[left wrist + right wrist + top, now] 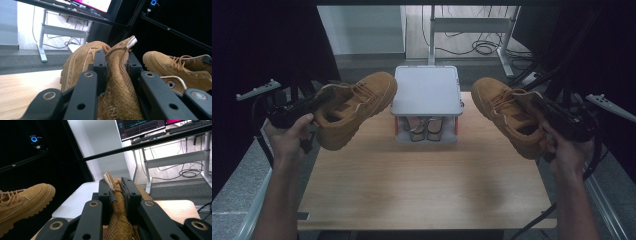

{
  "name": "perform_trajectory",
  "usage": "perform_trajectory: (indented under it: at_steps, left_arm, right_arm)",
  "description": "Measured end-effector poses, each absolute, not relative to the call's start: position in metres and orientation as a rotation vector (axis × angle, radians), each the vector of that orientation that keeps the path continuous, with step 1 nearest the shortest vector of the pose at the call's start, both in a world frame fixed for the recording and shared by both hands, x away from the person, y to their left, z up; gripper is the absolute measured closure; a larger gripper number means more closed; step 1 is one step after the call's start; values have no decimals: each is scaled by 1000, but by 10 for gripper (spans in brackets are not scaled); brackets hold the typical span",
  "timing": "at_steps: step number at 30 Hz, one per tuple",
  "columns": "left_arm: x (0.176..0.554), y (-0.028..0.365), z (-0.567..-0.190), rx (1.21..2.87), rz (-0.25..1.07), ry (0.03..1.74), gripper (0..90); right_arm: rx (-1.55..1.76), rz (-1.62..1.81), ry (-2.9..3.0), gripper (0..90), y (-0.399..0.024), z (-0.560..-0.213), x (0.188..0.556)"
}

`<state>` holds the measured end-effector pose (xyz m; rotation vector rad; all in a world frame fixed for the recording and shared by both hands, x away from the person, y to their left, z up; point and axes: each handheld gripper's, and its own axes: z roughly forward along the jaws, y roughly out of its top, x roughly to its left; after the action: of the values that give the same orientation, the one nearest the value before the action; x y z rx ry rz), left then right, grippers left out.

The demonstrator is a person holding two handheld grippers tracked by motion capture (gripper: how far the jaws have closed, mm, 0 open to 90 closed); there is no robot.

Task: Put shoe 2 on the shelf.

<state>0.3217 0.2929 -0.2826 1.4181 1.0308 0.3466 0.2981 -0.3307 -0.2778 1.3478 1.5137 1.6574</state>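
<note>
Above the counter [422,170], the left hand-held gripper [319,100] pinches the left tan boot [357,107] by its heel collar, and the right hand-held gripper [539,106] pinches the right tan boot [507,115] the same way.

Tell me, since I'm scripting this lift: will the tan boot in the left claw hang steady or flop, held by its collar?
The left boot will probably sag: the left claw pinches only soft mesh collar, which already looks crumpled between the jaws. Its chunky sole suggests toe-heavy weight, so it may swing. Slipping seems unlikely on that rough suede-like fabric.
</note>
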Motion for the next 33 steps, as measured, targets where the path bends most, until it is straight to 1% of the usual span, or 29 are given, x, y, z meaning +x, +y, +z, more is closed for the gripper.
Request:
perform_trajectory:
  at_steps: [11, 33]
  left_arm:
    - [350, 270, -276, 1404, 312, 1030, 757]
    - [393, 247, -279, 1382, 286, 1079, 756]
  right_arm:
    - [1362, 1703, 1491, 788, -310, -273, 323]
    - [1386, 1754, 1483, 788, -277, -270, 355]
